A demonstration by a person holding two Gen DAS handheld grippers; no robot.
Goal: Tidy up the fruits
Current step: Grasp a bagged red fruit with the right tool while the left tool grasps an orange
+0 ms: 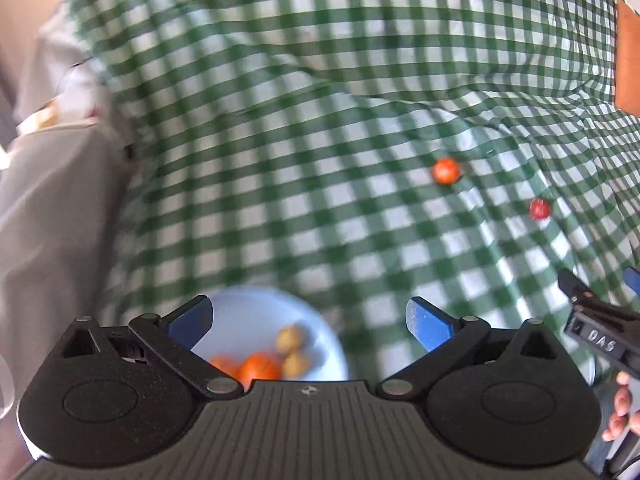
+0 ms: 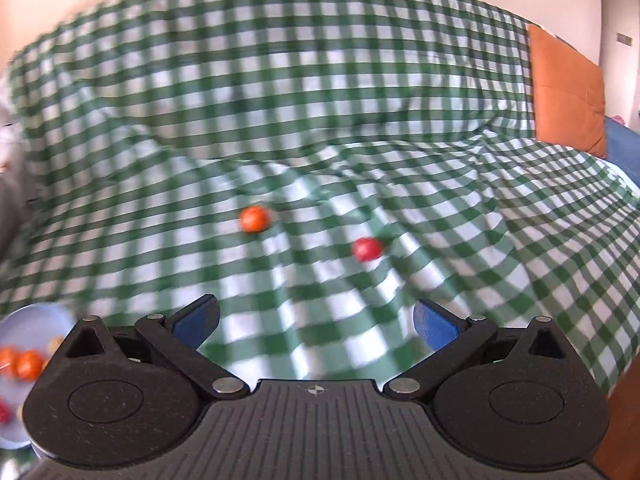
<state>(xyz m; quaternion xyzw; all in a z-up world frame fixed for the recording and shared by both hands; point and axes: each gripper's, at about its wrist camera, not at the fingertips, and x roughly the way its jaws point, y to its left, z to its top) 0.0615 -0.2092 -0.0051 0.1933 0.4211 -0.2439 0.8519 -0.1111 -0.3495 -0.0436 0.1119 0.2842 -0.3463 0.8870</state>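
A pale blue plate (image 1: pixel 248 320) lies on the green checked cloth just under my left gripper (image 1: pixel 310 320), which is open and empty above it. The plate holds orange fruits (image 1: pixel 258 366) and small yellowish fruits (image 1: pixel 291 338). An orange fruit (image 1: pixel 446 171) and a red fruit (image 1: pixel 540 209) lie loose on the cloth to the right. In the right wrist view the orange fruit (image 2: pixel 256 219) and red fruit (image 2: pixel 367 249) lie ahead of my right gripper (image 2: pixel 316 322), open and empty. The plate (image 2: pixel 36 320) shows at the lower left there.
The green checked cloth (image 2: pixel 320 100) covers a rumpled soft surface with folds. An orange cushion (image 2: pixel 568 88) stands at the far right. White and grey fabric (image 1: pixel 52 184) hangs at the left. The right gripper (image 1: pixel 596 320) and a hand show at the left view's right edge.
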